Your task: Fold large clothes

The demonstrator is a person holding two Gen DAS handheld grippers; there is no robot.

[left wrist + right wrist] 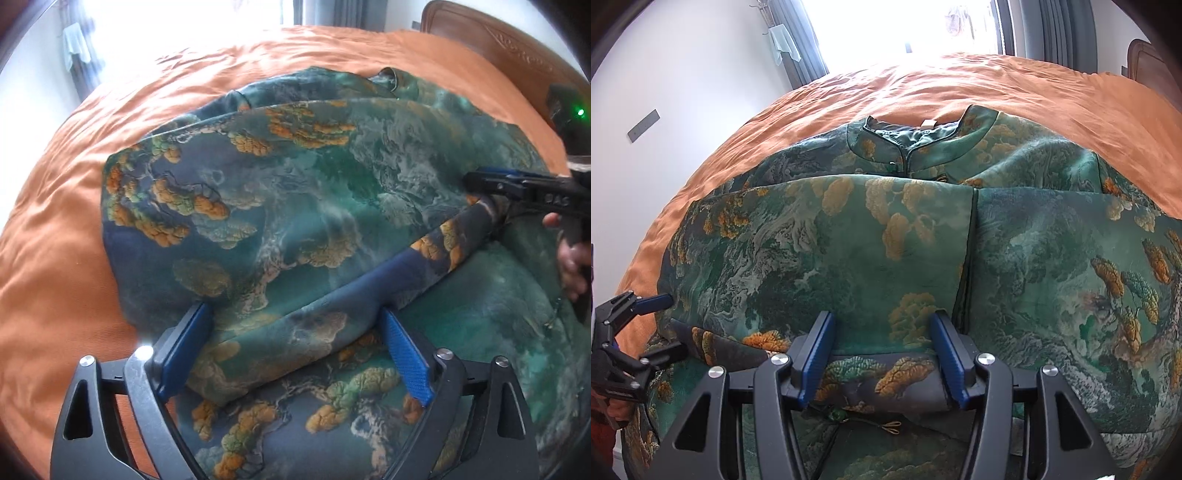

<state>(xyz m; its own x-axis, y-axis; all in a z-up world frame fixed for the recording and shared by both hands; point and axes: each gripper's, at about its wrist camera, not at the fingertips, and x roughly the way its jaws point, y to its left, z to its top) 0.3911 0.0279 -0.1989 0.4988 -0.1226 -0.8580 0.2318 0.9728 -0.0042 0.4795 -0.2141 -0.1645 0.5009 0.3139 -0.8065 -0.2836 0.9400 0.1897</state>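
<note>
A large green garment (295, 192) printed with orange trees and clouds lies on the orange bed (55, 221). Its collar (916, 144) points to the far side, and a fold of it lies across the body. My left gripper (295, 314) is open, its blue fingers (406, 358) straddling the rolled fold edge at the garment's left side. My right gripper (882, 321) is open, its blue fingers (812, 362) either side of the same fold edge near the middle. Each gripper shows in the other's view: the right one (491, 184) and the left one (665, 321).
The orange bedspread (997, 88) spreads all round the garment. A wooden headboard (517, 51) stands at the right. A bright window with grey curtains (1052, 29) and a white wall (683, 74) lie beyond the bed.
</note>
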